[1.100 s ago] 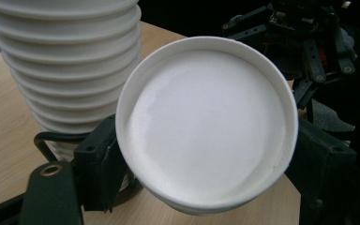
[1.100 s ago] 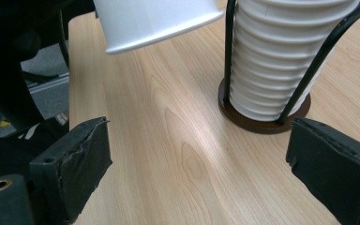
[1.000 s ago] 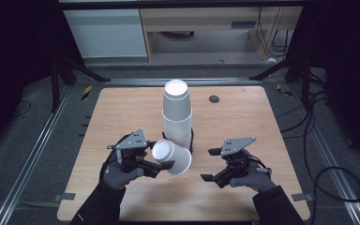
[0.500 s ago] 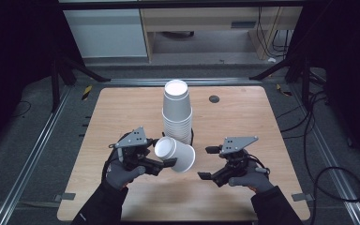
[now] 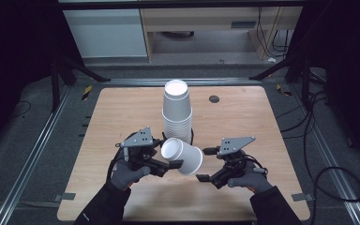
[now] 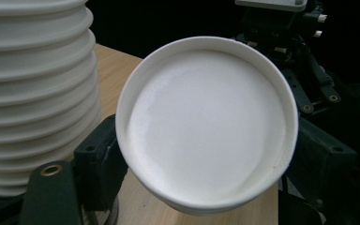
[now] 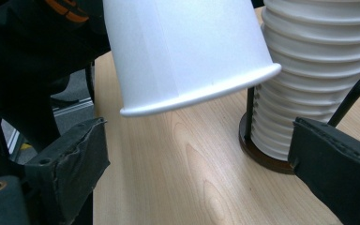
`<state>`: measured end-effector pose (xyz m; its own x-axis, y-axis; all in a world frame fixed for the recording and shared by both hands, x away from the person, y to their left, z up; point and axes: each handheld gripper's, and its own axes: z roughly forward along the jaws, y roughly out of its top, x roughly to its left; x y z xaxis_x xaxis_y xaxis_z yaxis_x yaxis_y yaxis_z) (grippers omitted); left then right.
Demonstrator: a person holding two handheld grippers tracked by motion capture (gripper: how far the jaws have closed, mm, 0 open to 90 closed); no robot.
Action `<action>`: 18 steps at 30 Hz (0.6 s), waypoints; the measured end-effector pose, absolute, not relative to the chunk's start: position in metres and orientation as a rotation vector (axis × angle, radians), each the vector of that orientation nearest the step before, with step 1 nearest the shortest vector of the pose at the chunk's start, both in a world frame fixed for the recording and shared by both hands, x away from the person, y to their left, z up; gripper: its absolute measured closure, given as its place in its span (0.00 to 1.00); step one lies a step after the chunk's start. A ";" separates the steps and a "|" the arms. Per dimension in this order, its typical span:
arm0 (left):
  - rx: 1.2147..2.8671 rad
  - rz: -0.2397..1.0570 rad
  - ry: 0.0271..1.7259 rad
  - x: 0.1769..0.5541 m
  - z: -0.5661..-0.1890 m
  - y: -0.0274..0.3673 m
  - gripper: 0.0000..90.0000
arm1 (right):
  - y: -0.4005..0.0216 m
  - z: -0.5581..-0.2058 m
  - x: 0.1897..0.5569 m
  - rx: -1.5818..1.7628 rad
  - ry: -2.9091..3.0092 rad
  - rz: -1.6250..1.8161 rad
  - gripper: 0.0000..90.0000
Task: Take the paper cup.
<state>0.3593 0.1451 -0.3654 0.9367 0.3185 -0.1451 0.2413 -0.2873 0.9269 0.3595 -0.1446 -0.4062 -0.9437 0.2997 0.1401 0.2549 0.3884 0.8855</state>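
Note:
A tall stack of upturned white paper cups (image 5: 177,110) stands mid-table on a dark round base (image 7: 262,157). My left gripper (image 5: 171,164) is shut on a single white cup (image 5: 187,159), held tilted above the wood with its closed bottom (image 6: 206,126) toward this gripper's camera and a black jaw on each side. My right gripper (image 5: 204,165) sits just right of that cup, and its jaws have just been opening. In the right gripper view the cup's rim (image 7: 201,96) hangs above and beyond the wide-apart pads (image 7: 75,154), touching neither.
The wooden table (image 5: 122,112) has a small black disc (image 5: 214,99) at the back right. Metal rails (image 5: 42,140) and cables (image 5: 318,140) lie on the dark floor around it. The stack (image 7: 318,70) rises close behind the right gripper's right jaw.
The held cup has shifted slightly right, toward the right gripper. The right gripper's jaws stand a little wider. Both hands stay nearly where they were.

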 end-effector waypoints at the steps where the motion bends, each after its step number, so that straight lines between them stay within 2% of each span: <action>1: 1.879 0.079 0.408 0.359 -0.366 0.144 0.24 | -0.145 -0.406 0.360 0.518 2.584 1.630 0.06; 18: 1.878 0.034 0.342 0.353 -0.369 0.127 0.24 | -0.136 -0.411 0.359 0.485 2.627 1.667 0.05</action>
